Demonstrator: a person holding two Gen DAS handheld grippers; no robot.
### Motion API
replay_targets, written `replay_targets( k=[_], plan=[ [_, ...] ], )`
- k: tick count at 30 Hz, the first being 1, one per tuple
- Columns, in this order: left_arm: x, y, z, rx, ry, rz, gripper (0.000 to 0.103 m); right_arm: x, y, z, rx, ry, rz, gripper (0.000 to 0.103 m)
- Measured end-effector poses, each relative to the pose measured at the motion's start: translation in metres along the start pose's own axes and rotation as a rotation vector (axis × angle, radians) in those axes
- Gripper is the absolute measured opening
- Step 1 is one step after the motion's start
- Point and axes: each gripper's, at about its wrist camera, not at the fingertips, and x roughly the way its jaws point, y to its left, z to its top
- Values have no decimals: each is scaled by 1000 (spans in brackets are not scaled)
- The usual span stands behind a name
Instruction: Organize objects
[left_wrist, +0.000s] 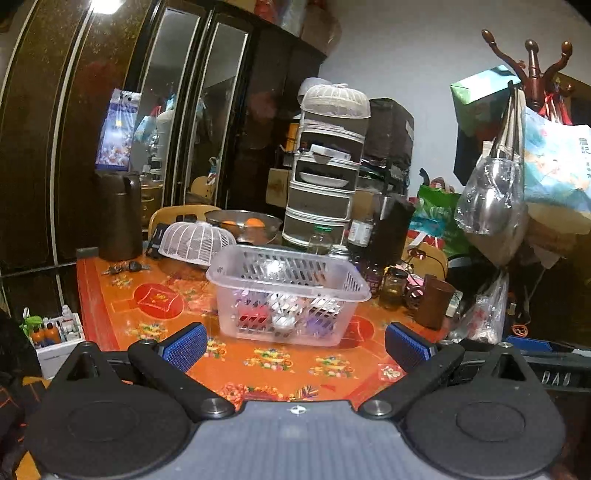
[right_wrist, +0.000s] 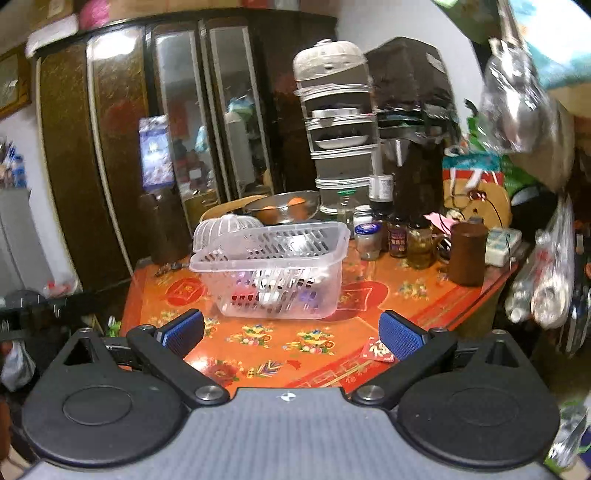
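In your left wrist view, your left gripper (left_wrist: 295, 345) hangs level above the near edge of the table (left_wrist: 110, 291), jaws spread wide and holding nothing, aimed at the basket (left_wrist: 288, 291) that stands well ahead at mid-table. Small red, purple and white items lie inside it, but the slotted walls blur them past telling. Behind it sit a white mesh cover (left_wrist: 197, 243), a steel bowl (left_wrist: 243, 225) with oranges and a brown flask (left_wrist: 118, 216); jars (left_wrist: 393, 288) and a brown cup (left_wrist: 434, 301) crowd the right. In your right wrist view, your right gripper (right_wrist: 291, 334) is likewise wide apart and empty, tilted slightly, the basket (right_wrist: 271, 273) ahead and a little left. The picture's right edge is smeared, so the hanging bags (right_wrist: 517, 103) are hard to read. A red packet (right_wrist: 378, 349) lies beside the right finger.
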Motion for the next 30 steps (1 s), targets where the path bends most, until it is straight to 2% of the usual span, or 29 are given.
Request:
replay_targets(
  k=[4, 7, 18, 30],
  plan=[
    [-4, -9, 1, 48, 4, 7, 103, -7, 8, 4, -48, -11, -39, 103],
    [-4, -3, 2, 41, 2, 14, 103, -8, 10, 4, -45, -4, -57, 103],
    [-2, -8, 5, 57, 6, 7, 103, -13, 18, 4, -85, -8, -63, 103],
    [-4, -10, 3, 64, 14, 13, 103, -16, 7, 7, -51, -5, -58, 103]
  ],
)
